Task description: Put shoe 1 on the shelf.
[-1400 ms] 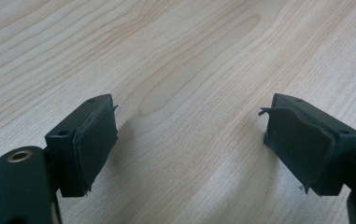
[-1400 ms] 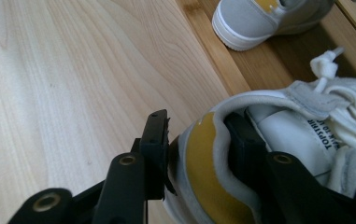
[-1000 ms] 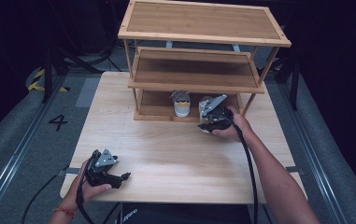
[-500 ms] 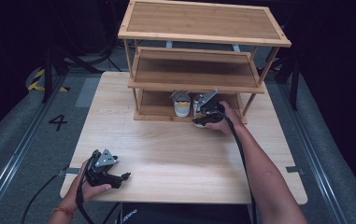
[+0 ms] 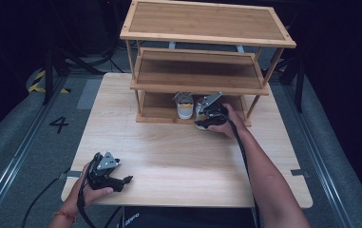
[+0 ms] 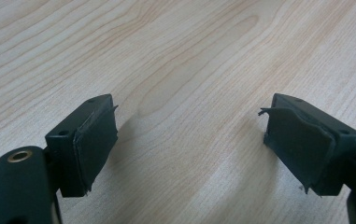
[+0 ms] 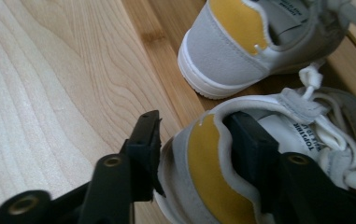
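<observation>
A pale wooden table (image 5: 183,161) stands on grey floor, where a painted number 4 (image 5: 59,124) lies off its left side; the room behind is dark. At the table's far edge stands a three-tier bamboo shoe rack (image 5: 202,28), its upper two shelves bare. On its bottom shelf a grey, white and yellow sneaker (image 7: 245,42) sits heel outward. Just beside it, to the right, is the matching second sneaker (image 7: 213,177), its heel at the shelf's front edge.

At the near left corner the left gripper (image 5: 103,172) rests low over bare wood, held in the left hand (image 5: 90,190), its fingers (image 6: 94,140) wide apart with nothing between them. The right gripper (image 5: 210,114), with the forearm stretched forward, reaches to the bottom shelf; its fingers (image 7: 143,154) are clamped on the second sneaker's heel, one outside, one inside the collar.
</observation>
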`<state>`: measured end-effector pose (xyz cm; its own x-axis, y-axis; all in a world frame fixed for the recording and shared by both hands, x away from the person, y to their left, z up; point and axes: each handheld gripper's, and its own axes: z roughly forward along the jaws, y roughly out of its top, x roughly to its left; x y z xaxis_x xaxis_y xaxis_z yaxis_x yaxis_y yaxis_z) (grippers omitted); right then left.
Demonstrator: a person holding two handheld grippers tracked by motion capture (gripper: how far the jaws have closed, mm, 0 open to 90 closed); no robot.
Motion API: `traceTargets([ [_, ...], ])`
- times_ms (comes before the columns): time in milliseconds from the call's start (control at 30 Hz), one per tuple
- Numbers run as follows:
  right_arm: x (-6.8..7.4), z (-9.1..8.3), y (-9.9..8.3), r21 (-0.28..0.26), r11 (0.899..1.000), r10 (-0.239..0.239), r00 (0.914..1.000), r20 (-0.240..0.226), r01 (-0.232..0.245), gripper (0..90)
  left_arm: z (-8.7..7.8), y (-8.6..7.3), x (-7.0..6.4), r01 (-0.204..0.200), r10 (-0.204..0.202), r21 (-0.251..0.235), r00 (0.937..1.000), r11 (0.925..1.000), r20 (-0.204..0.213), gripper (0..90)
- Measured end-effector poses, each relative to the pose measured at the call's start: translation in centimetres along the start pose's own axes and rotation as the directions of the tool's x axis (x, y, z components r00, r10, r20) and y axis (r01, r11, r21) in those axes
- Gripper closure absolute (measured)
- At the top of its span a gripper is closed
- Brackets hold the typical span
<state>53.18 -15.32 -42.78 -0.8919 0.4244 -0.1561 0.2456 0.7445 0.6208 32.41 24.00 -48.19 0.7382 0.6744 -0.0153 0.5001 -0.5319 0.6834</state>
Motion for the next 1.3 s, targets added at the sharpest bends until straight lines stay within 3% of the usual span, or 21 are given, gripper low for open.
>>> traceTargets([
  [67,0.1,-0.2,0.0,0.002,1.0,0.003,0.9999,0.011,-0.003,49.0,0.0,0.0,0.0,0.0,0.0,0.0,1.0,1.0,-0.001,16.9],
  [167,0.2,-1.1,-0.1,-0.049,0.999,0.021,0.9991,0.036,-0.02,45.1,0.0,0.0,0.0,0.0,0.0,0.0,1.0,1.0,0.0,16.9],
  [233,0.3,-1.7,-0.2,-0.071,0.997,0.044,0.9983,0.038,-0.041,44.7,0.0,0.0,0.0,0.0,0.0,0.0,1.0,1.0,-0.001,16.9],
  [467,1.2,-4.0,-1.1,-0.119,0.992,0.058,0.996,0.068,-0.05,43.4,0.0,0.0,0.0,-0.001,0.001,0.0,1.0,1.0,-0.001,16.9],
  [500,1.4,-4.8,-1.9,-0.145,0.986,0.09,0.9934,0.071,-0.079,41.9,0.0,0.0,0.0,-0.001,0.001,0.0,1.0,1.0,-0.001,16.9],
  [600,1.5,-5.1,-2.6,-0.15,0.984,0.114,0.9905,0.078,-0.101,39.6,0.0,0.0,0.0,0.0,0.0,-0.001,1.0,1.0,-0.001,16.9],
  [867,1.4,-3.4,-4.6,-0.122,0.97,0.22,0.9727,0.073,-0.211,33.1,0.0,0.0,0.0,-0.001,0.001,0.0,1.0,1.0,-0.001,16.9],
  [1133,0.5,-1.5,-4.7,-0.09,0.966,0.251,0.962,0.108,-0.242,32.3,0.0,0.0,0.0,-0.001,0.001,0.0,1.0,1.0,-0.001,16.9],
  [1300,0.0,-1.1,-4.5,-0.087,0.967,0.247,0.9646,0.092,-0.24,31.7,0.0,0.0,0.0,0.0,0.0,0.0,1.0,1.0,0.0,16.8],
])
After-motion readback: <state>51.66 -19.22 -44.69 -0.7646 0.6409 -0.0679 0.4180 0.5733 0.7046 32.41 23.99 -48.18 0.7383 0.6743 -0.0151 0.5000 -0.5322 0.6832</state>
